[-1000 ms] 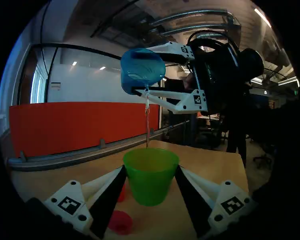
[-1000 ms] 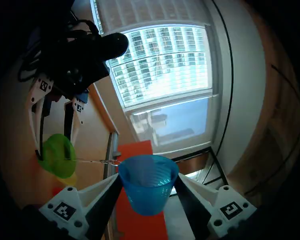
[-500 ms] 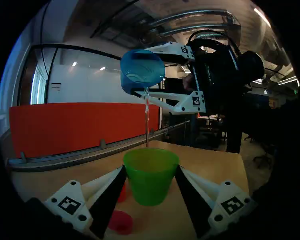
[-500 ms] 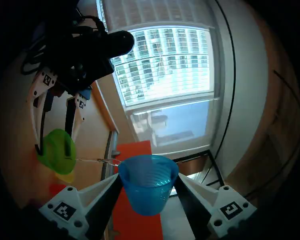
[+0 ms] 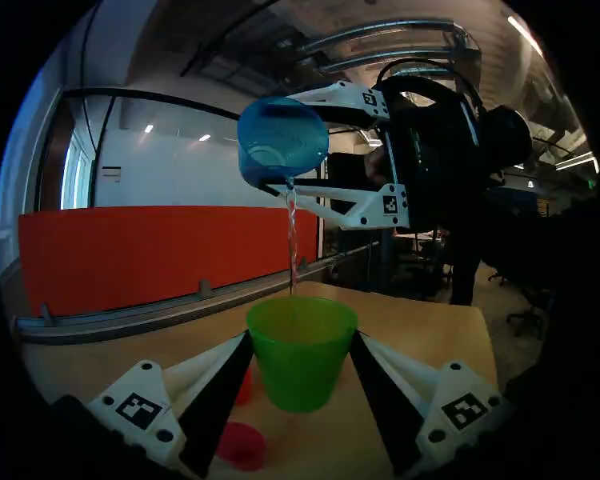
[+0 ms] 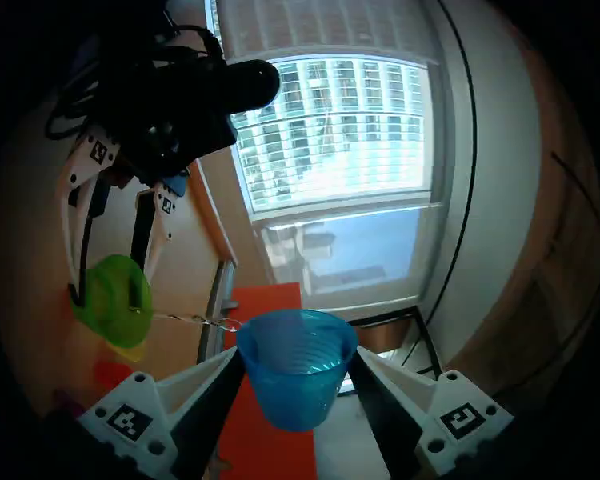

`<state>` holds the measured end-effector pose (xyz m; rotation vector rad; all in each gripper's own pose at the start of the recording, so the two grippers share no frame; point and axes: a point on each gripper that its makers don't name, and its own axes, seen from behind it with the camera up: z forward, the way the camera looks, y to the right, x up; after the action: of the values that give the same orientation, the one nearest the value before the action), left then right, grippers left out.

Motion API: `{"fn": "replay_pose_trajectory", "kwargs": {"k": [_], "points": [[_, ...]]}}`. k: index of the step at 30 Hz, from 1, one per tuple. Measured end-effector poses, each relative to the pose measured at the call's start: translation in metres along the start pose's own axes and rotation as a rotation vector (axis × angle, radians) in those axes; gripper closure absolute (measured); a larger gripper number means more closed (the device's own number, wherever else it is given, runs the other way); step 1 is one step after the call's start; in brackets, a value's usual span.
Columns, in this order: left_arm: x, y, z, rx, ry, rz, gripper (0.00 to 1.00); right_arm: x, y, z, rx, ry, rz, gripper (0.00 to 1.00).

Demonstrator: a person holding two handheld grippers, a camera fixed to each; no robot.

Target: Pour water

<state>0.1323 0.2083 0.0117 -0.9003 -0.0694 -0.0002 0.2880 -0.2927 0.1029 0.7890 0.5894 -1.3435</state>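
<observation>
My left gripper [image 5: 302,360] is shut on a green cup [image 5: 302,349], held upright just above the wooden table [image 5: 428,328]. High above it my right gripper [image 5: 300,140] is shut on a blue cup [image 5: 283,145] tipped on its side. A thin stream of water [image 5: 291,240] falls from its rim into the green cup. In the right gripper view the blue cup [image 6: 296,376] sits between the right gripper's [image 6: 297,384] fingers, and the stream [image 6: 192,319] runs across to the green cup [image 6: 118,302] held by the left gripper [image 6: 112,296].
Small red cups [image 5: 240,442] lie on the table under the left gripper's finger. An orange partition [image 5: 140,248] with a metal rail [image 5: 180,300] runs behind the table. A bright window with blinds [image 6: 340,152] sits beyond the blue cup.
The blue cup has tipped a little further and shifted slightly left. The stream keeps falling into the green cup, which has stayed still.
</observation>
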Motion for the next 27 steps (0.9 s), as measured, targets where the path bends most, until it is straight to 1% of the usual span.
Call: {"fn": "replay_pose_trajectory", "kwargs": {"k": [18, 27], "points": [[-0.0015, -0.0013, 0.0014, 0.001, -0.002, 0.003, 0.15, 0.001, 0.0017, 0.0044, -0.004, -0.006, -0.053, 0.12], [-0.0004, -0.0019, 0.0027, 0.002, -0.001, 0.005, 0.15, 0.002, 0.004, 0.0068, -0.008, -0.011, -0.091, 0.12]]}}
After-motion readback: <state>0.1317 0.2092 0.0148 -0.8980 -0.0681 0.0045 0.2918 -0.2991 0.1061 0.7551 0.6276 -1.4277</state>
